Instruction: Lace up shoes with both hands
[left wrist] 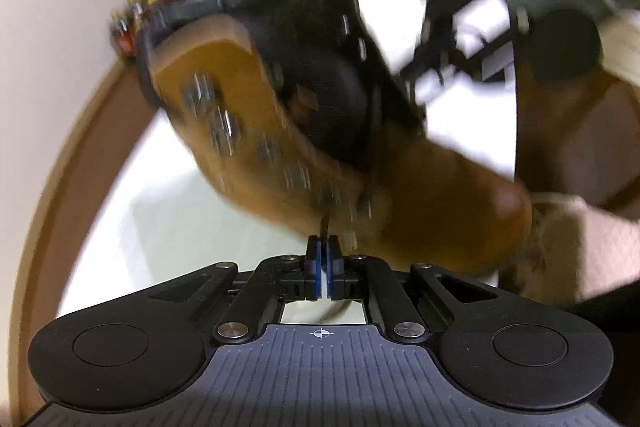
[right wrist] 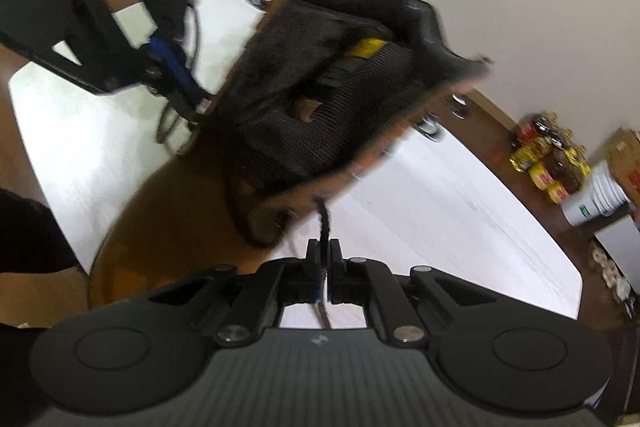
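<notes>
A tan suede boot (left wrist: 256, 131) with a black mesh lining and metal eyelets hangs tilted above the white table, blurred by motion. In the left wrist view my left gripper (left wrist: 322, 247) is shut on a dark lace (left wrist: 325, 223) that runs up to the boot's eyelet flap. The right wrist view shows the boot's open mouth (right wrist: 320, 115) and my right gripper (right wrist: 324, 251) shut on the other dark lace end (right wrist: 323, 221) coming from the flap's lower edge. Each gripper appears in the other's view: the right one (left wrist: 432, 75), the left one (right wrist: 188, 103).
A white tabletop (right wrist: 440, 195) with a brown wooden floor around it lies below. Bottles (right wrist: 548, 163), a white bucket (right wrist: 596, 203) and a cardboard box stand along the wall. A person's hand (left wrist: 580, 243) is at the right edge of the left wrist view.
</notes>
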{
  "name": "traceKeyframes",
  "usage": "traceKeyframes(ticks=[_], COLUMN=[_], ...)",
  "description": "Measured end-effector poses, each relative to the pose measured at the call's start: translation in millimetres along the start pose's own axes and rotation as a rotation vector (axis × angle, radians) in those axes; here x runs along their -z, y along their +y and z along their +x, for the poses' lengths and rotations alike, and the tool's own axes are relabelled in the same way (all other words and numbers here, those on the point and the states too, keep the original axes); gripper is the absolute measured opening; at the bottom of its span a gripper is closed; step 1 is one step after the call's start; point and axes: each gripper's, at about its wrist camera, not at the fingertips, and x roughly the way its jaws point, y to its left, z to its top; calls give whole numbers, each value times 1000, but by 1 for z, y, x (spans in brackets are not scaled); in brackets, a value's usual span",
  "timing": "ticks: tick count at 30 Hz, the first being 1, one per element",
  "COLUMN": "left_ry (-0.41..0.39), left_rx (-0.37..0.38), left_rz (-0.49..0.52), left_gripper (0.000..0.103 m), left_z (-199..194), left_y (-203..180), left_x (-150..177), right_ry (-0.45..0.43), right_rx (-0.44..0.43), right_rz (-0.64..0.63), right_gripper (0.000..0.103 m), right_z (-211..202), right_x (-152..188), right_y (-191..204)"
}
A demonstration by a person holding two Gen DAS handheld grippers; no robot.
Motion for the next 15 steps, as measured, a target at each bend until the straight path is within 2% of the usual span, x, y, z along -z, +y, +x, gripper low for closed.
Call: traceKeyframes(ticks=[2,10,11,13,15], left_ry=[10,12,20,13,12], left_rx=[32,80,86,92,89], left_rz=[15,27,41,47,44], left_gripper=[1,1,1,1,1], left_z=[-1,-5,-2,-5,-5], left_y=[-4,-10,-12,-15,-13], left_x=[8,7,6,5,5], right_ry=[22,109,122,149,154], right_rx=[-14,-72,-81,-105,-109], right_rz=[10,50,55,73,100], right_gripper=[2,2,2,2,2], right_z=[1,6,9,28,31], right_x=[6,28,24,-11,-9], right_y=[-2,-8,-8,-2,-3])
